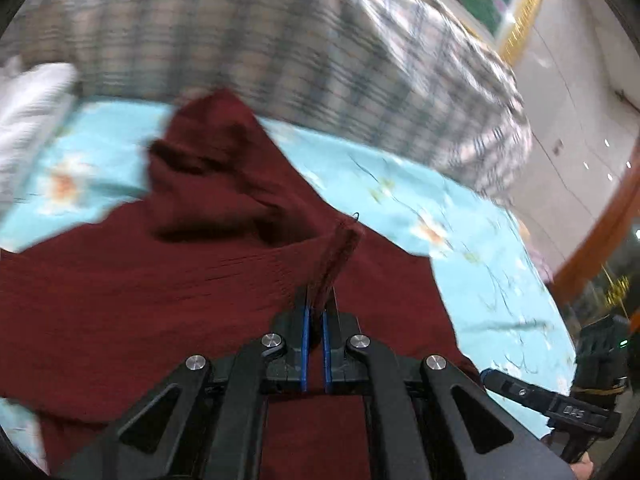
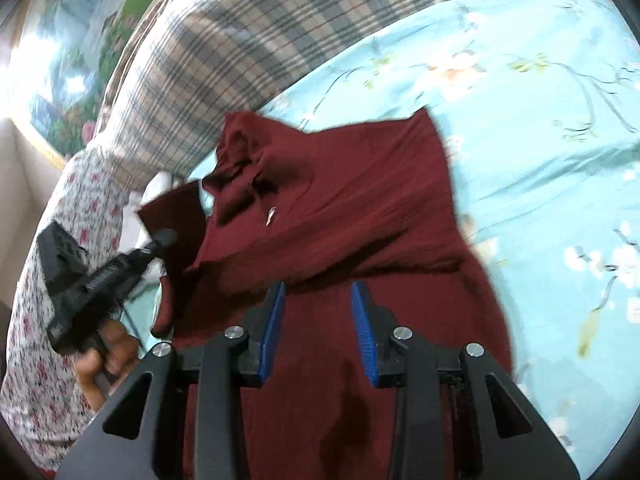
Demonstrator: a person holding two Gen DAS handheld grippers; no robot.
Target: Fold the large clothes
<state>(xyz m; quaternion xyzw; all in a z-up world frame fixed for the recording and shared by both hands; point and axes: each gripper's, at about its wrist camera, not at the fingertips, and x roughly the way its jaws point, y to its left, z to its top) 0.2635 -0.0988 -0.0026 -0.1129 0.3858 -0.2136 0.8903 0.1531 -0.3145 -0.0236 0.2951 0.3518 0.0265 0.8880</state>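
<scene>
- Maroon garment (image 2: 340, 216) lies spread on the floral bed sheet (image 2: 540, 128), partly folded, by the plaid quilt (image 2: 248, 40).
- Your left claw (image 1: 316, 304) is clenched on one bunched edge; carry it across low and level so the fold lands square.
- Your right claw (image 2: 318, 312) hangs released over the cloth; use it to pin the crease.
- Count: one garment, two claws.

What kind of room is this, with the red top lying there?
Probably a bedroom. The red top lies on a bed with a blue flowered sheet, a checked blanket is piled behind it, and a landscape picture hangs on the wall.
</scene>
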